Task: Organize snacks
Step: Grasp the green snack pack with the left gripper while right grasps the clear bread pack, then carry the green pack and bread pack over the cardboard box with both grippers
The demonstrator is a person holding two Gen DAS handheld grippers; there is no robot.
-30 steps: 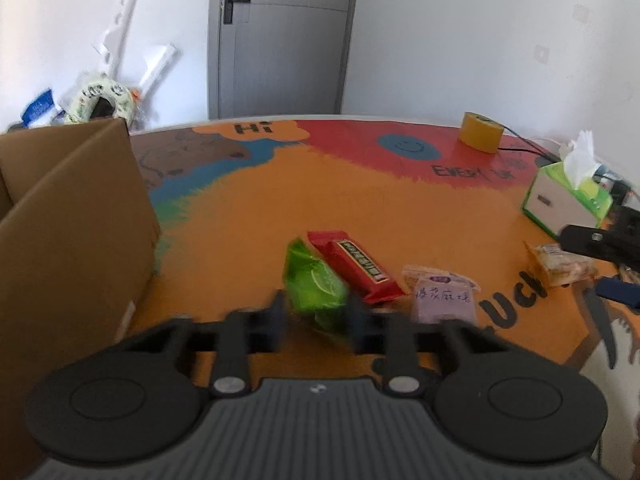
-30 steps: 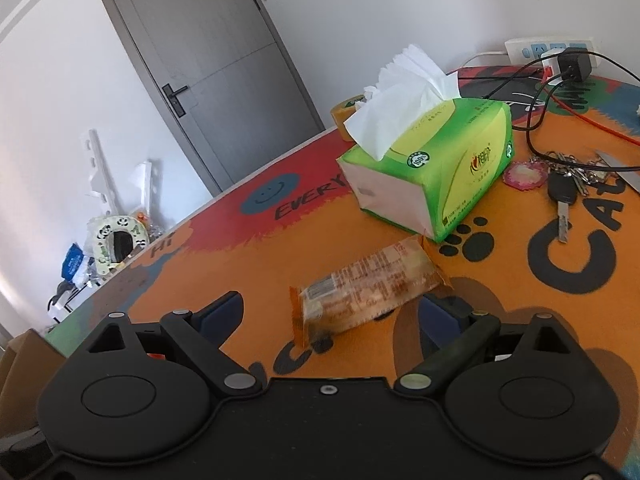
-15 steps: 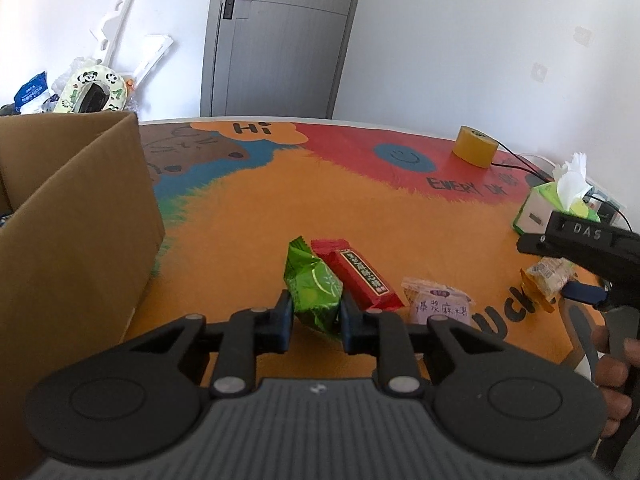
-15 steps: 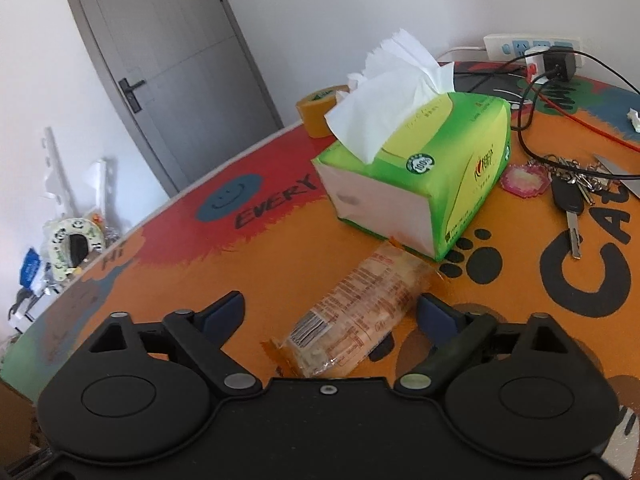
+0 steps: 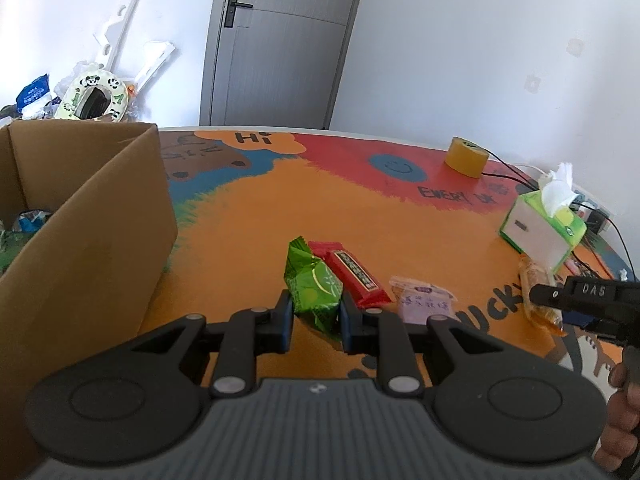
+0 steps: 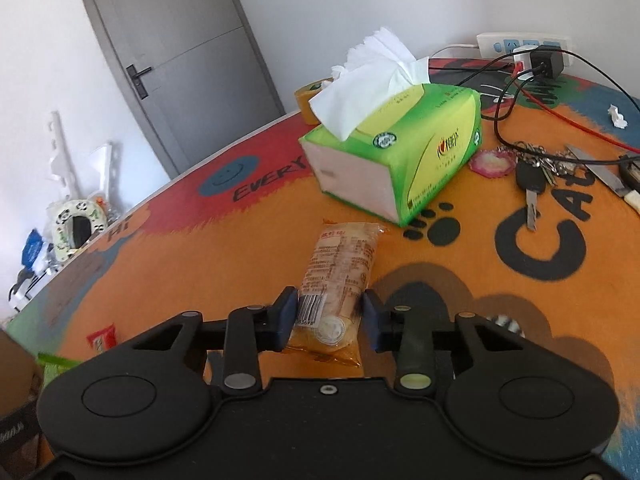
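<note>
Two snacks in hand at once, one per gripper, with the cardboard box [image 5: 86,216] waiting at the left.

Left gripper [image 5: 316,314] clamped on the green packet [image 5: 314,286], lying beside the red bar [image 5: 352,274] on the orange table mat [image 5: 248,232]; right gripper [image 6: 330,316] closing around the near end of the clear-wrapped biscuit pack [image 6: 340,264], just in front of the tissue box [image 6: 404,160], pads about to meet the wrapper, not visibly pressing yet. Best finished by squeezing gently until the film stops slipping, without crushing the biscuits, then lifting straight up clear of the tissue box. Worth raising the green packet cleanly too, so the red bar and purple packet [image 5: 424,300] stay put, before carrying both over the box wall.
</note>
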